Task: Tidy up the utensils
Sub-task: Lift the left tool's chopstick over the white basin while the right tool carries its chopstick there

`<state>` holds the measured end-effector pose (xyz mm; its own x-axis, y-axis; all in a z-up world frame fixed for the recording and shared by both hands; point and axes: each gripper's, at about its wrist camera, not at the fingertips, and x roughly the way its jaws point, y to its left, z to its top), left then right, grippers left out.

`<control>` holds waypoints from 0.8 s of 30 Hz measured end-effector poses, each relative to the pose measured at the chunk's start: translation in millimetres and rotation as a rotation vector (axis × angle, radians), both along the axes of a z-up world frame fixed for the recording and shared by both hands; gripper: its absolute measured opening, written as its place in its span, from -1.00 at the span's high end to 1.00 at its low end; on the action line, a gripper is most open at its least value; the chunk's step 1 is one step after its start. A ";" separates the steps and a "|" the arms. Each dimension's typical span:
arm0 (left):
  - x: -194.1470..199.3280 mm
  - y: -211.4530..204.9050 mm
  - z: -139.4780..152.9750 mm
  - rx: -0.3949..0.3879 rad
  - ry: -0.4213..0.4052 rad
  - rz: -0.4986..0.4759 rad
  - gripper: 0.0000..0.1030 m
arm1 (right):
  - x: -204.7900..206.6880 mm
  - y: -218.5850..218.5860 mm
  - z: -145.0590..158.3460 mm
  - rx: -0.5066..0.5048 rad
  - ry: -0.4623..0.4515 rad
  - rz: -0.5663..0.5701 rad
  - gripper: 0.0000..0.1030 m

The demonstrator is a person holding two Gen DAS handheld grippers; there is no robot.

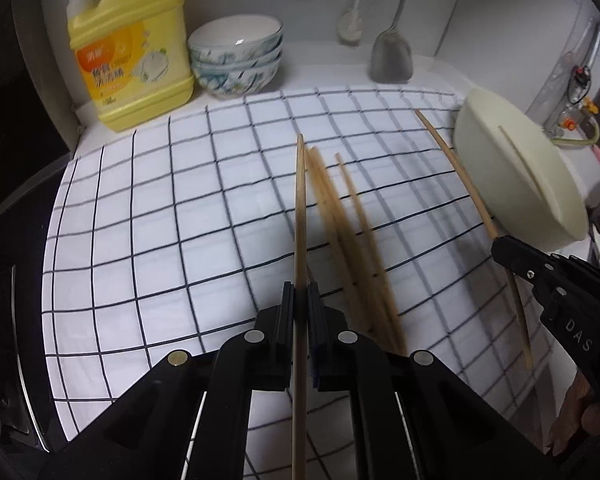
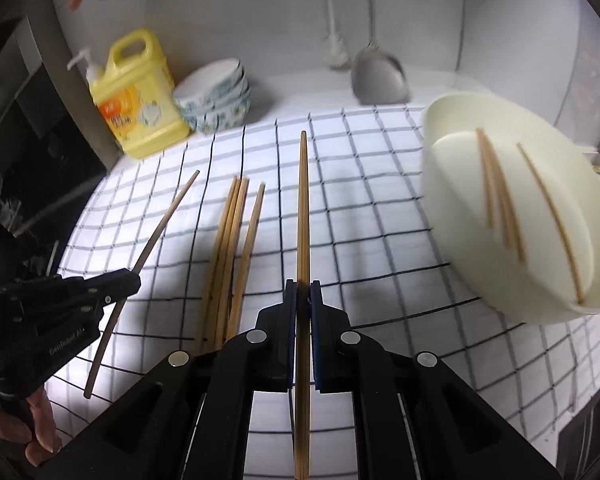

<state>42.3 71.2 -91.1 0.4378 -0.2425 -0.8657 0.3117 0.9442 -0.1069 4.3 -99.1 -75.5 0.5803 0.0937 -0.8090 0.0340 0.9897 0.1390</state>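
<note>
My left gripper (image 1: 300, 292) is shut on one wooden chopstick (image 1: 299, 216) that points away above the checked cloth (image 1: 160, 220). My right gripper (image 2: 303, 288) is shut on another chopstick (image 2: 302, 208), held above the cloth. Several loose chopsticks (image 2: 230, 248) lie on the cloth between the two grippers; they also show in the left wrist view (image 1: 348, 232). A cream oval container (image 2: 516, 216) at the right holds three chopsticks (image 2: 500, 200). The right gripper (image 1: 512, 254) shows in the left wrist view next to the container (image 1: 520, 176). The left gripper (image 2: 128, 278) shows at the left in the right wrist view.
A yellow detergent jug (image 1: 132, 52) and stacked patterned bowls (image 1: 236, 60) stand at the back left. A metal spatula (image 1: 392, 56) and a brush (image 1: 350, 24) hang on the back wall. A dark appliance (image 2: 40, 120) borders the cloth at the left.
</note>
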 end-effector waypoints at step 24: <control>55.5 -250.9 60.7 -0.144 -0.037 -0.213 0.87 | 21.8 -218.6 34.0 0.004 -0.039 -0.186 0.88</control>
<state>97.9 -179.7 -30.4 0.3947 -0.4518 -0.8001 0.5077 0.8330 -0.2200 26.1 -317.6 -41.6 0.6188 -0.0156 -0.7854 0.2112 0.9663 0.1473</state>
